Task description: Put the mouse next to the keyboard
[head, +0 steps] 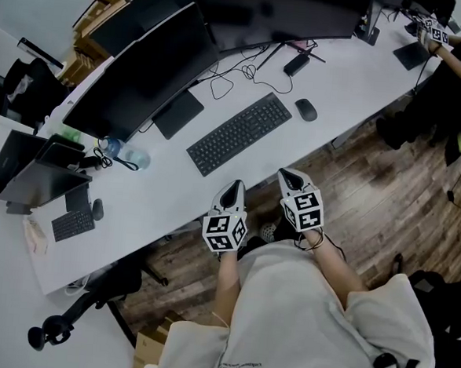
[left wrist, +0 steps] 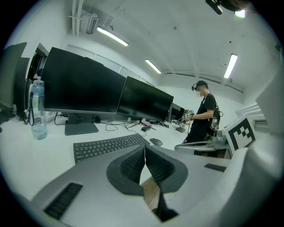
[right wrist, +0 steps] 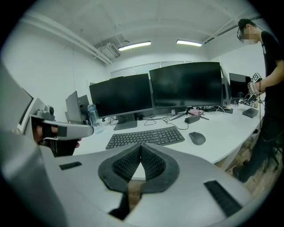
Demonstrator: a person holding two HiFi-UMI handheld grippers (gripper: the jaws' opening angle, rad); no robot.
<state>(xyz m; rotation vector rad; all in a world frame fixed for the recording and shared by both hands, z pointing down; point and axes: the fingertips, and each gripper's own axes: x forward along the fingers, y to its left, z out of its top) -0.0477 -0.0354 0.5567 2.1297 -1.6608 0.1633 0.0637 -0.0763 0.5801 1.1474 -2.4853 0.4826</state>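
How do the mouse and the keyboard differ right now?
The keyboard is long, flat and rectangular; the mouse is small, rounded and oval. The keyboard lies in front of the monitors; the mouse sits just off its right end, not touching it. Both are dark and rest on the white desk.
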